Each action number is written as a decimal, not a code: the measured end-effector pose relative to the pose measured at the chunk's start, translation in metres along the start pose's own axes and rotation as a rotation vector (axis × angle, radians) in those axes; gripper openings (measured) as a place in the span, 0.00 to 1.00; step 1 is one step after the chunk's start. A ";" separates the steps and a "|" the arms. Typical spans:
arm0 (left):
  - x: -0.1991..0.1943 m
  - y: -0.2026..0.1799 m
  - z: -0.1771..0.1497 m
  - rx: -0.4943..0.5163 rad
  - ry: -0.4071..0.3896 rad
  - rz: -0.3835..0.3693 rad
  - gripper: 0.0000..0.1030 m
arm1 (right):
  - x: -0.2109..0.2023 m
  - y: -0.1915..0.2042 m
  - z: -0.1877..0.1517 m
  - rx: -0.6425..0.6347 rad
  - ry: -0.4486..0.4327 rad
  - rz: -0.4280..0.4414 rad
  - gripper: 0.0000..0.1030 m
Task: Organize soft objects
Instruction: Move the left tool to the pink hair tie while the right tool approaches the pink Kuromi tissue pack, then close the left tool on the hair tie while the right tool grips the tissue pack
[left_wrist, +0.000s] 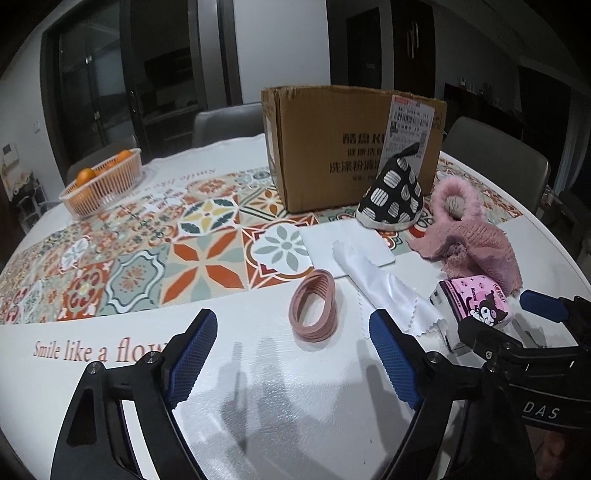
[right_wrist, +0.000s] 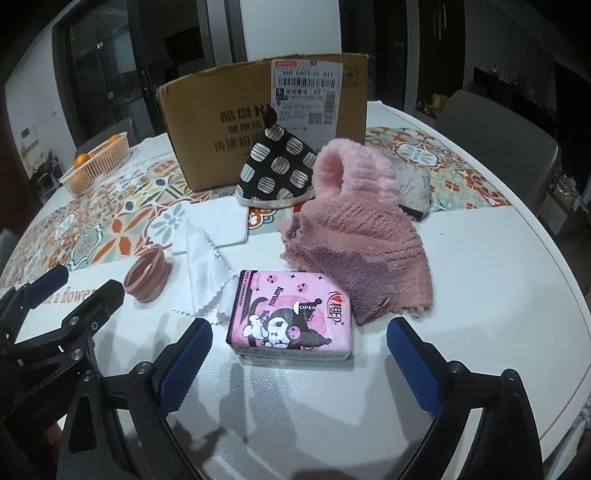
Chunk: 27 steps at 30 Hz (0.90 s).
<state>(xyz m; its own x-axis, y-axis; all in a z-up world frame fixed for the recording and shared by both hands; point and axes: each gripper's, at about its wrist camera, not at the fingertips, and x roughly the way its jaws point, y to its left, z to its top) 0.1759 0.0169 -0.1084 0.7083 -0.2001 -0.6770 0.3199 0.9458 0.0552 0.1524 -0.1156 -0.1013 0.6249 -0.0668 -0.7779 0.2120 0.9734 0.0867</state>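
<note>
My left gripper (left_wrist: 295, 328) is open and empty over the white table, just short of a stack of pink hair bands (left_wrist: 314, 305). My right gripper (right_wrist: 299, 338) is open, its jaws either side of a pink cartoon tissue pack (right_wrist: 291, 317) without touching it. Behind lie a white cloth (right_wrist: 201, 273), a folded white towel (right_wrist: 218, 225), a fluffy pink cloth (right_wrist: 354, 236) and a black spotted cone-shaped mitt (right_wrist: 277, 170). The tissue pack (left_wrist: 476, 301), white cloth (left_wrist: 384, 291), pink cloth (left_wrist: 472, 240) and mitt (left_wrist: 391, 195) also show in the left wrist view.
An open cardboard box (right_wrist: 229, 122) stands behind the soft things on the patterned tablecloth (left_wrist: 147, 251). A basket of oranges (left_wrist: 103, 182) sits far left. A small grey patterned pouch (right_wrist: 413, 188) lies behind the pink cloth. Grey chairs (left_wrist: 495, 155) ring the table.
</note>
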 end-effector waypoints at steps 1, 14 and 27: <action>0.002 0.000 0.000 0.001 0.005 -0.002 0.81 | 0.002 0.000 0.000 0.002 0.006 0.002 0.91; 0.029 -0.008 0.002 0.017 0.063 -0.042 0.69 | 0.013 0.002 -0.001 -0.009 0.031 0.015 0.78; 0.042 -0.023 0.002 0.035 0.121 -0.084 0.34 | 0.014 -0.004 -0.003 -0.003 0.041 0.026 0.73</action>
<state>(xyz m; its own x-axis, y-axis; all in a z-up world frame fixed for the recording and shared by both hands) 0.1996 -0.0135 -0.1364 0.5978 -0.2443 -0.7635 0.3984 0.9170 0.0185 0.1581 -0.1197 -0.1140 0.5988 -0.0328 -0.8003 0.1936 0.9755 0.1049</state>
